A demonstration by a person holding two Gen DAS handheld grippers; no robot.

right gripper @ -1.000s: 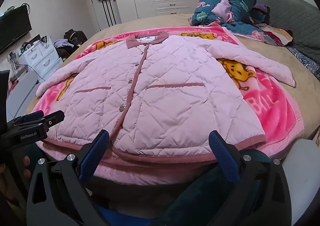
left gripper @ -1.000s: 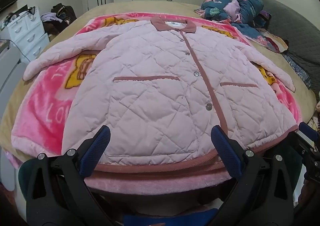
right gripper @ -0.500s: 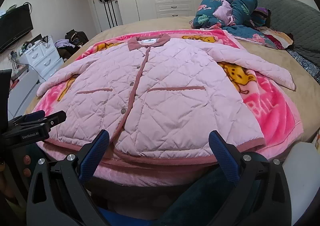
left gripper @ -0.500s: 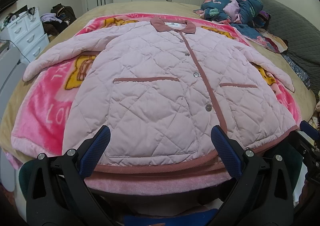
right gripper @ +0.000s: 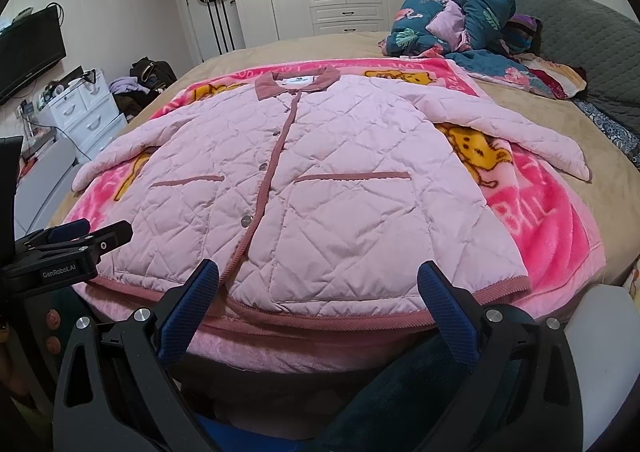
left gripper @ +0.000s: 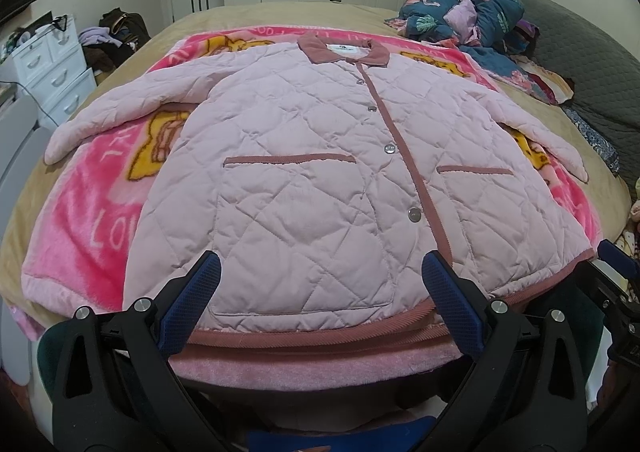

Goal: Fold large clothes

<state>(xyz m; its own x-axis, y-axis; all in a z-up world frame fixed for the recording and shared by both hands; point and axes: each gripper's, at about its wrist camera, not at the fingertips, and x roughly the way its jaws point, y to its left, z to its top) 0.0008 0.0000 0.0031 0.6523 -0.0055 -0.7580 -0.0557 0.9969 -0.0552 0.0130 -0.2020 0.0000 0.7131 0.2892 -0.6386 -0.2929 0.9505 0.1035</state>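
"GenRobot.AI" on left gripper [right gripper: 76,236], "LO" on blanket [left gripper: 80,244]

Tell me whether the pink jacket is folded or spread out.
Spread out: the pink jacket lies flat, front up on the blanket, both sleeves extended sideways.

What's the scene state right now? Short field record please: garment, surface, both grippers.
garment: pink quilted jacket, flat, front up, buttoned, sleeves spread
surface: pink blanket on bed
left hand-held gripper: open, at hem, holding nothing
right hand-held gripper: open, at hem, holding nothing
clutter: bedding pile at far right
fold progress: not started
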